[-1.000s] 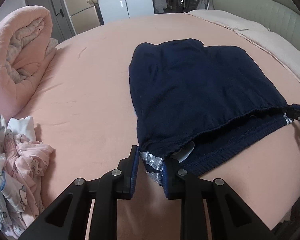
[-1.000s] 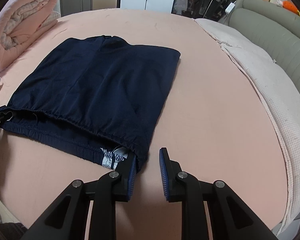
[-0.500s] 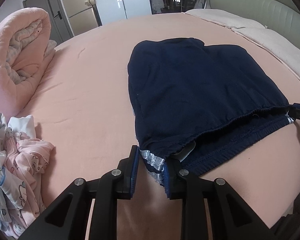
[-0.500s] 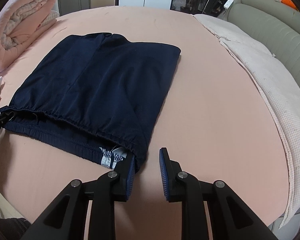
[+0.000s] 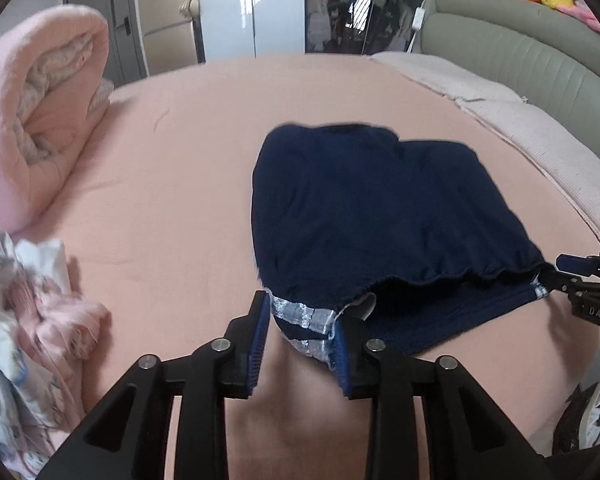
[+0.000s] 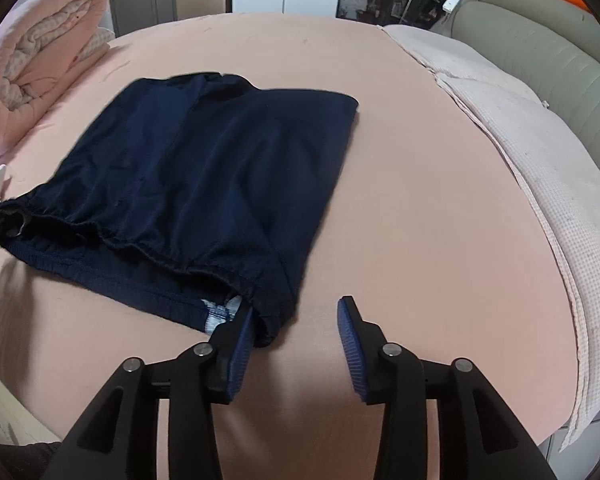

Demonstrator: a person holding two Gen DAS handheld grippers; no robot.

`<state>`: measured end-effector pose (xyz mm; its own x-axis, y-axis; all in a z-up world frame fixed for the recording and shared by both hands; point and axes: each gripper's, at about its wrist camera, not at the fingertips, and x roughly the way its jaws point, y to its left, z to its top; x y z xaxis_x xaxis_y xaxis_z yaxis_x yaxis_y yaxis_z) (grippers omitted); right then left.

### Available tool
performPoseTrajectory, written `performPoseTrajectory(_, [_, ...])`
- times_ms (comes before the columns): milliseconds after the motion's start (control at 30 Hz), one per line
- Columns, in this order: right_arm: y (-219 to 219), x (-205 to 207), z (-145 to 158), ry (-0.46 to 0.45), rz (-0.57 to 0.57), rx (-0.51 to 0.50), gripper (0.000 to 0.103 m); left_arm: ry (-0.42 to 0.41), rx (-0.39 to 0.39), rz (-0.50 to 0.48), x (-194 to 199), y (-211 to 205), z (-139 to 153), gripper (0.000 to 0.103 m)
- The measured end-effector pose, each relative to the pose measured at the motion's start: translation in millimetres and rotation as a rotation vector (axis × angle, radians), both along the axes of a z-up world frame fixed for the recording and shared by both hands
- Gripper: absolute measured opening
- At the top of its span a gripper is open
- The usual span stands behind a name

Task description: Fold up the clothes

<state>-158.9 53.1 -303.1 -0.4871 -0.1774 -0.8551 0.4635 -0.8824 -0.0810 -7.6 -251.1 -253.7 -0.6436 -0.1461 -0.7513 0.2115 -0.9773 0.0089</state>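
A pair of navy shorts (image 5: 372,216) lies folded on the pink bed, with its elastic waistband nearest me. My left gripper (image 5: 300,340) stands open around the waistband's left corner, where a silver-striped trim (image 5: 296,314) shows between the fingers. My right gripper (image 6: 296,344) is open at the waistband's right corner; the cloth (image 6: 220,168) touches its left finger (image 6: 236,344) only. Each gripper shows at the edge of the other view.
A rolled pink quilt (image 5: 32,120) lies at the far left. A heap of pale baby clothes (image 5: 28,320) sits at the near left. A beige blanket (image 6: 540,152) and a grey padded headboard (image 6: 548,40) run along the right. The bed's edge is just below the grippers.
Both cameras have risen and tilted up a little, and the waistband's near edge has lifted slightly. The left jaws have opened a little wider around the corner.
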Motion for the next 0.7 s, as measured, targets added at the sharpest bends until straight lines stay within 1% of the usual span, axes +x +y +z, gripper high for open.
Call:
performPoseTrajectory(33, [-0.7, 1.4, 2.4, 0.004, 0.005, -0.007, 0.052, 0.006, -0.004, -0.002, -0.2, 0.4, 3.3, 0.044])
performPoseTrajectory(67, [-1.4, 2.5, 5.2, 0.011, 0.008, -0.011, 0.059, 0.012, -0.007, -0.004, -0.4, 0.9, 6.6, 0.053])
performPoseTrajectory(100, [-2.3, 4.3, 8.7, 0.021, 0.013, -0.015, 0.061, 0.019, -0.011, -0.008, 0.2, 1.7, 9.7, 0.067])
performPoseTrajectory(133, [-3.2, 6.0, 12.2, 0.031, 0.018, -0.019, 0.063, 0.027, -0.015, -0.012, 0.8, 2.5, 12.7, 0.070])
performPoseTrajectory(200, [-3.8, 8.3, 17.9, 0.042, 0.030, -0.026, 0.064, 0.045, -0.029, -0.021, 3.3, 5.5, 19.5, 0.071])
performPoseTrajectory(300, [-4.0, 9.2, 25.4, 0.049, 0.037, -0.045, 0.066, 0.057, -0.050, -0.026, 5.4, 9.4, 26.2, 0.078])
performPoseTrajectory(433, [-6.1, 7.5, 31.9, 0.051, 0.033, -0.059, 0.070, 0.063, -0.079, -0.038, 5.7, 14.0, 31.1, 0.078])
performPoseTrajectory(700, [-2.5, -4.7, 36.0, 0.051, 0.028, -0.068, 0.070, 0.030, -0.157, -0.100, -14.1, 32.3, 26.4, 0.079])
